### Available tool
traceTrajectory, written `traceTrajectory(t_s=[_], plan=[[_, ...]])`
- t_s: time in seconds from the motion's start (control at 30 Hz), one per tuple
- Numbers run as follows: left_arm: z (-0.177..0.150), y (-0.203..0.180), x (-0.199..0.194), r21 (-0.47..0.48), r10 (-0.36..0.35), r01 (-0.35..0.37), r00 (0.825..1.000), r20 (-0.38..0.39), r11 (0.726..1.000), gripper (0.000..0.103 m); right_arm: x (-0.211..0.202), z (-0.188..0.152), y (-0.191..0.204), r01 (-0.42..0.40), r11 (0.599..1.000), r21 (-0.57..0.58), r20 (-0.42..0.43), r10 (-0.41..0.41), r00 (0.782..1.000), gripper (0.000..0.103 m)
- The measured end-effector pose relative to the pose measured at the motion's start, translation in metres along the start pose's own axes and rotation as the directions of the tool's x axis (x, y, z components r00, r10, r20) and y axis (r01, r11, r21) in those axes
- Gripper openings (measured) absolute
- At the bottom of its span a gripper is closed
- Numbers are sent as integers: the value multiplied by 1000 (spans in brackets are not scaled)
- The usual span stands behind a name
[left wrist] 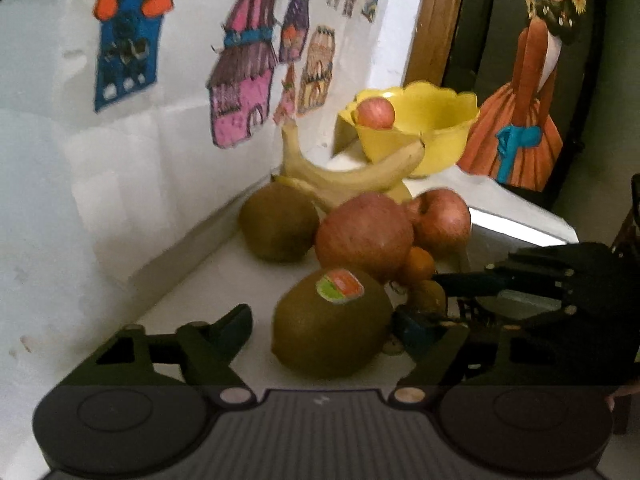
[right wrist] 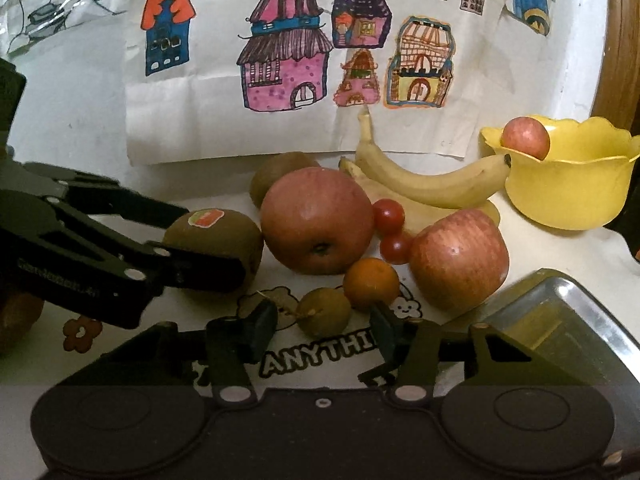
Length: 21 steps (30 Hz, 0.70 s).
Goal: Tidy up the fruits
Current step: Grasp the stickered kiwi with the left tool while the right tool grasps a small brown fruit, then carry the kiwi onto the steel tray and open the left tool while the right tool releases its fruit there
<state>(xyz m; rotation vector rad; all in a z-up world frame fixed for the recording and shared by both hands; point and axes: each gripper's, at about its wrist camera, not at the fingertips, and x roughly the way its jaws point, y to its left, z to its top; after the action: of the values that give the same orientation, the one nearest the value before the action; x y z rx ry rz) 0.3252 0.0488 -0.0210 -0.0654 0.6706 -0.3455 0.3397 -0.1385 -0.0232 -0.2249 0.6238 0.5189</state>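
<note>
Fruits lie clustered on the white table (right wrist: pixel 560 248) against the wall of house drawings (right wrist: pixel 304 52), which keeps all of them within reach of both tools. At far left, the left gripper (left wrist: pixel 320 326) has its fingers (left wrist: pixel 234 326) spread to either side of the stickered kiwi (left wrist: pixel 332 324); the right-wrist view shows one finger lying along the kiwi's near flank, but whether the pads already touch the skin cannot be told. A second kiwi (right wrist: pixel 280 174) sits farther back by the wall. Centre: the large apple (right wrist: pixel 316 220), with two cherry tomatoes (right wrist: pixel 389 216) and a small orange (right wrist: pixel 371 283) wedged between it and the second apple (right wrist: pixel 458 258), so these small fruits are held from rolling. The right gripper (right wrist: pixel 323 326) hovers low and near, fingers spread, framing a small brown-green round fruit (right wrist: pixel 323 312), probably its chosen target. Behind, the bananas (right wrist: pixel 432 184) rest with one tip against the yellow bowl (right wrist: pixel 568 192) at far right, which already holds one small apple (right wrist: pixel 526 138) and so appears to be the collecting vessel. A metal tray (right wrist: pixel 568 320) lies near right, apparently empty; its role is uncertain.
</note>
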Motion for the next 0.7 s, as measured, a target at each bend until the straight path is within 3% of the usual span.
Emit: traceTrajectory(t_s=[0.17,0.43,0.7], plan=[[-1,0,1,1,-16,16,1000,4,1000,68,0,-1,2,-11,1000,2,13,11,1000,33],[-3,-6,-2,13,-4,4,1000,6,1000,67,-6,-4,-2,-22,999,29,32,21,999,32],[-5,-21,-17,8,-25,25,1000,15,1000,67,-54,-18,-18,-8,995,95,115,-3,993,32]])
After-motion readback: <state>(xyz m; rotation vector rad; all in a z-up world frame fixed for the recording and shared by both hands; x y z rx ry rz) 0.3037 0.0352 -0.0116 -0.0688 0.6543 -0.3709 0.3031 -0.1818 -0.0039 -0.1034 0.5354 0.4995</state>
